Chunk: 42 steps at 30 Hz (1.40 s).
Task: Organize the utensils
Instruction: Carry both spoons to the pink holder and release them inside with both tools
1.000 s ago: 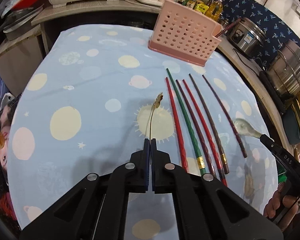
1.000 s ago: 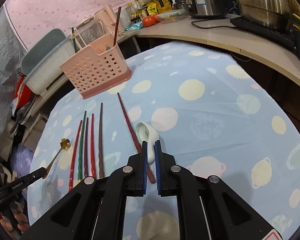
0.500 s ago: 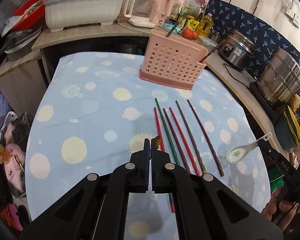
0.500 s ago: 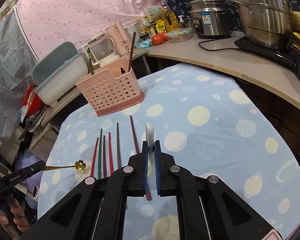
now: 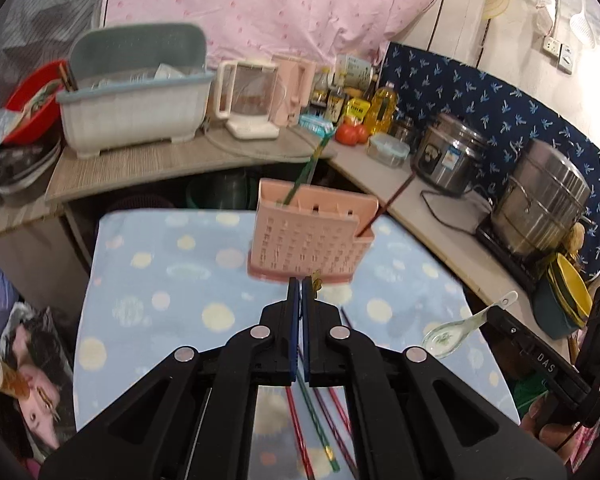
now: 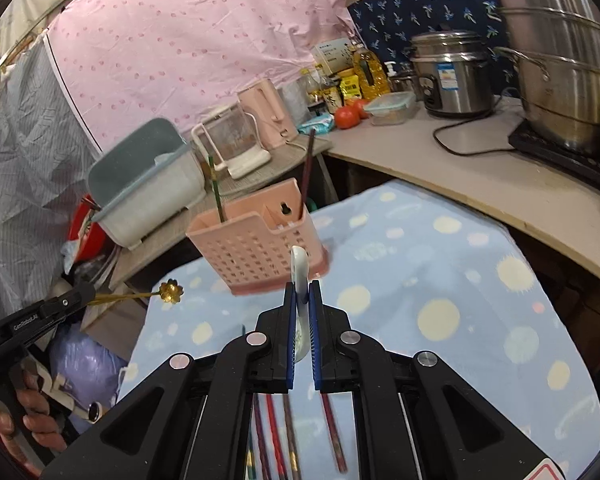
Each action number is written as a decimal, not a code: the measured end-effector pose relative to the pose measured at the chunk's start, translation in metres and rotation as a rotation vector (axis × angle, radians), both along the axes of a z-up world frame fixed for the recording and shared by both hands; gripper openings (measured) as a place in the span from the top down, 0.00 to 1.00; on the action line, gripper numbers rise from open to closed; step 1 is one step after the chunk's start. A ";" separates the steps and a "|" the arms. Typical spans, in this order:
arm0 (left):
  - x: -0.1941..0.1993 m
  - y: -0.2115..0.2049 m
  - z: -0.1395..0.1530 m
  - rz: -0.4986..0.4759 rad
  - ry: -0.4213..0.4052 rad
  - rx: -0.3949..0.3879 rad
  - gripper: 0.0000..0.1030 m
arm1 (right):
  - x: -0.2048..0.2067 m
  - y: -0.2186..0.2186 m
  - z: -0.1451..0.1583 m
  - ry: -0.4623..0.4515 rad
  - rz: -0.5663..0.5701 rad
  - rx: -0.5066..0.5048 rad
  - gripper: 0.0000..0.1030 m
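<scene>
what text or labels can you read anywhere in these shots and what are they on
"DAS" on the arm of the right tool, seen from the left wrist.
"GenRoboAI", roughly, on the arm of the left tool, seen from the right wrist; small, so not certain.
Blue sticker on the rice cooker: too small to read.
Labels on the bottles and packets on the counter: too blurred to read.
Box behind them: print unreadable.

R claw [image 6: 302, 292] clamps white spoon [image 6: 300, 268], pink basket [image 6: 256, 252] ahead.

The chopsticks [image 6: 288, 432] are largely hidden beneath the gripper bodies and cut off by the lower edge; the basket [image 5: 308, 240] is blurred.
</scene>
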<state>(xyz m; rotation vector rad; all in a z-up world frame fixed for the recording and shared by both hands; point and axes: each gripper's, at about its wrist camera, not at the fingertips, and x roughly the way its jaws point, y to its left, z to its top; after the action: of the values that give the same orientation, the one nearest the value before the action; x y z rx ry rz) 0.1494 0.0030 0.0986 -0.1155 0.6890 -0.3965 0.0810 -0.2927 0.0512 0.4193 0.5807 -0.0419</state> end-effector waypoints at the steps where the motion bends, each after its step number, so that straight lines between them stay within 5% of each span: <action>1: 0.008 -0.002 0.006 0.008 -0.016 0.000 0.99 | 0.008 0.000 0.004 -0.005 0.002 -0.004 0.93; 14: 0.110 -0.030 0.042 0.071 -0.093 0.057 0.99 | 0.135 0.002 0.042 -0.050 -0.040 -0.123 0.93; 25: 0.173 -0.047 -0.005 0.081 0.012 0.121 0.99 | 0.214 0.013 0.009 0.018 -0.033 -0.206 0.93; 35: 0.186 -0.048 -0.025 0.085 0.051 0.096 0.98 | 0.227 0.023 -0.020 0.067 0.010 -0.205 0.89; 36: 0.186 -0.048 -0.025 0.088 0.053 0.090 0.97 | 0.225 0.023 -0.020 0.064 0.004 -0.205 0.83; 38: 0.186 -0.047 -0.025 0.099 0.056 0.086 0.67 | 0.220 0.022 -0.019 0.052 0.000 -0.190 0.76; 40: 0.181 -0.043 -0.022 0.122 0.035 0.078 0.50 | 0.214 0.021 -0.016 0.040 -0.005 -0.177 0.75; 42: 0.178 -0.040 -0.020 0.120 0.031 0.072 0.50 | 0.208 0.020 -0.012 0.033 -0.003 -0.165 0.74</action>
<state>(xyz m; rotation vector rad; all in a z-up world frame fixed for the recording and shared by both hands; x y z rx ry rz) 0.3270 -0.0373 0.0785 -0.0948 0.7218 -0.2551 0.2890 -0.2723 0.0389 0.2592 0.6045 -0.0987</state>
